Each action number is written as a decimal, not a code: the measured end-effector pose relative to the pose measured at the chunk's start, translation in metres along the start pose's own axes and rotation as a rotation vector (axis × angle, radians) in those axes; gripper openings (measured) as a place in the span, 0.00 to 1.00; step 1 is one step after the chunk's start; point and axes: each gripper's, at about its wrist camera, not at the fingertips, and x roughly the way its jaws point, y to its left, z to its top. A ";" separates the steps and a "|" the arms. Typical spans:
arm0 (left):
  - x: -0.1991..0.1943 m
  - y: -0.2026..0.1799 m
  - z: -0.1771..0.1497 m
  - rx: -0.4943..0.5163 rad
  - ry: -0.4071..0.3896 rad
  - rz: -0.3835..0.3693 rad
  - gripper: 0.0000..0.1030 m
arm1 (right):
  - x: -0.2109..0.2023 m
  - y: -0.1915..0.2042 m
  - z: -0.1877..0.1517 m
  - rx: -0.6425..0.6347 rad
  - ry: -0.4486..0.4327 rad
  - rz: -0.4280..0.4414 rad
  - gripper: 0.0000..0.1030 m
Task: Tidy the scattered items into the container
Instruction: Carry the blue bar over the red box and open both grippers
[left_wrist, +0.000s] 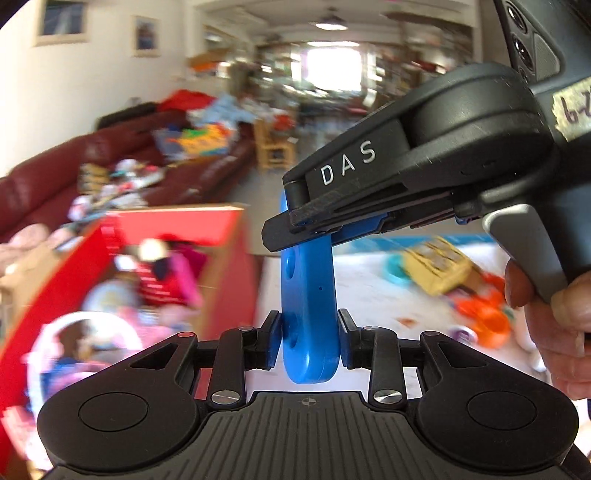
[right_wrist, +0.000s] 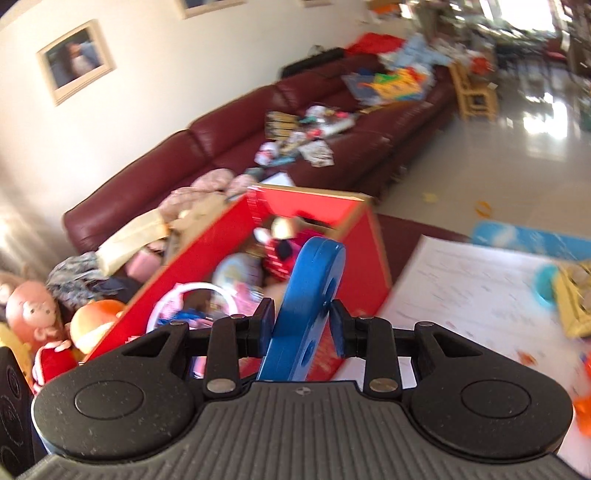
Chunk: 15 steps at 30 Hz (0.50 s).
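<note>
Clamped between the pads of the left gripper (left_wrist: 309, 334) was the lower end of a flat blue plastic bar with round holes (left_wrist: 308, 291); its upper end was gripped by the right gripper (left_wrist: 295, 221). From the right wrist view, the right gripper (right_wrist: 301, 325) was seen closed on the same bar (right_wrist: 308, 295), held above the edge of a red open cardboard box (right_wrist: 221, 243) filled with toys, beside a white play mat (right_wrist: 472, 291).
</note>
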 end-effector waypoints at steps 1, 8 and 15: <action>-0.001 0.012 0.005 -0.016 -0.006 0.019 0.30 | 0.007 0.011 0.006 -0.021 0.000 0.022 0.35; -0.013 0.088 0.012 -0.115 0.032 0.056 0.32 | 0.059 0.072 0.030 -0.109 0.045 0.110 0.35; -0.009 0.118 0.003 -0.180 0.075 0.029 0.32 | 0.086 0.088 0.030 -0.120 0.094 0.097 0.35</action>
